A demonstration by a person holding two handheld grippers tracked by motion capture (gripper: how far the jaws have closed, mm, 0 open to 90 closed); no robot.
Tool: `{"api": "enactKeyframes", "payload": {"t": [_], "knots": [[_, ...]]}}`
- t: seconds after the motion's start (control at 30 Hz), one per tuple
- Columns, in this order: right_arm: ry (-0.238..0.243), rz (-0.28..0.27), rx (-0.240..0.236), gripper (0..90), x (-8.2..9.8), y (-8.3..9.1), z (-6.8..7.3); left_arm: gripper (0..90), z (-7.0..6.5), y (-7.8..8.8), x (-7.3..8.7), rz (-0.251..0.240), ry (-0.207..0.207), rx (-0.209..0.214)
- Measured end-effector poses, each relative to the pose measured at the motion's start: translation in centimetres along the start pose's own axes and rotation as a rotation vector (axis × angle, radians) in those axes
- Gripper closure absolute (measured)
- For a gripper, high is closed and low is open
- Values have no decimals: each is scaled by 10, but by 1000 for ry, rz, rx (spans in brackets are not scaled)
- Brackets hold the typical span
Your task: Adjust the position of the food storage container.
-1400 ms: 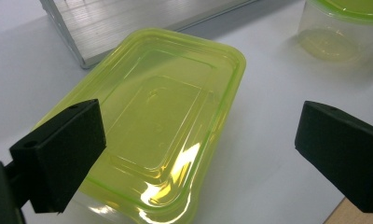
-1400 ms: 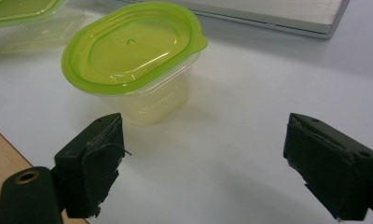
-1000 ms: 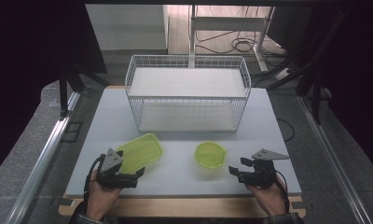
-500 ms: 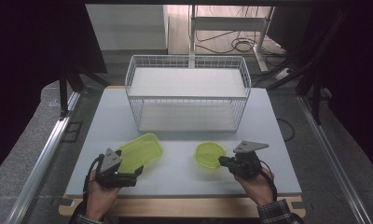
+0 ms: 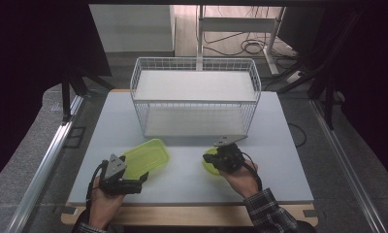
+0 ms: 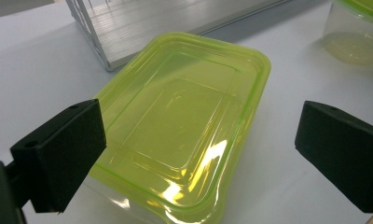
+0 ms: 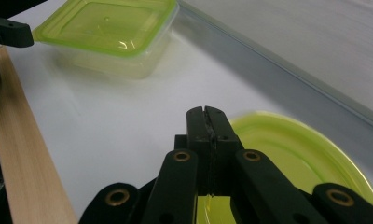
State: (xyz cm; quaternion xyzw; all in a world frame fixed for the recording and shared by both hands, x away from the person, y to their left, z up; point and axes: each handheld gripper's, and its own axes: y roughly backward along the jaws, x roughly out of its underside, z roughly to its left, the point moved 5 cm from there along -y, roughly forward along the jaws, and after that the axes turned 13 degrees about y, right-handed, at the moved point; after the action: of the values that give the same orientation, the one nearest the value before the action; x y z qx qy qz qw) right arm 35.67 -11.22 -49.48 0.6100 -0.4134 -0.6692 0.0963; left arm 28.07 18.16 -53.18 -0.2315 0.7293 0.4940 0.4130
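Observation:
A rectangular clear container with a yellow-green lid [image 5: 146, 155] [image 6: 184, 107] lies at the table's front left. My left gripper [image 5: 139, 175] [image 6: 198, 149] is open, one pad on each side of the container's near end, neither touching it. A round container with a yellow-green lid [image 5: 210, 168] [image 7: 296, 149] sits at the front middle right. My right gripper [image 5: 207, 157] [image 7: 207, 114] hovers over its near part with the jaws pressed flat together and nothing between the tips. The rectangular container [image 7: 105, 23] lies farther off in the right gripper view.
A white wire basket rack [image 5: 194, 102] [image 6: 128, 23] stands at the back middle of the pale table [image 5: 279, 145]. A wooden strip [image 7: 17, 163] runs along the table's front edge. The round container [image 6: 357, 28] shows at the top right of the left gripper view.
My right gripper has moved left from the front right onto the round container, and its jaws, apart a second ago, now meet. The left gripper and rectangular container have stayed put.

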Motion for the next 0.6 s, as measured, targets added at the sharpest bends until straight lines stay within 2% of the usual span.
{"api": "enactKeyframes", "payload": {"t": [0.17,0.2,0.23,0.33,0.47,0.6], "knots": [[23,15,-5,892,-11,-16,2,13,0,1,0,-7,-3,-1],[39,36,-7,892,-13,-24,2,12,0,1,0,-8,-4,-2],[39,36,-7,892,-13,-24,2,12,0,1,0,-8,-4,-2],[49,80,-9,892,-12,-38,3,11,0,1,0,-10,-7,-2],[61,106,-3,892,-7,-41,3,9,0,1,0,-11,-5,-1],[56,112,3,893,-1,-32,3,4,1,0,0,-9,-2,0]]}}
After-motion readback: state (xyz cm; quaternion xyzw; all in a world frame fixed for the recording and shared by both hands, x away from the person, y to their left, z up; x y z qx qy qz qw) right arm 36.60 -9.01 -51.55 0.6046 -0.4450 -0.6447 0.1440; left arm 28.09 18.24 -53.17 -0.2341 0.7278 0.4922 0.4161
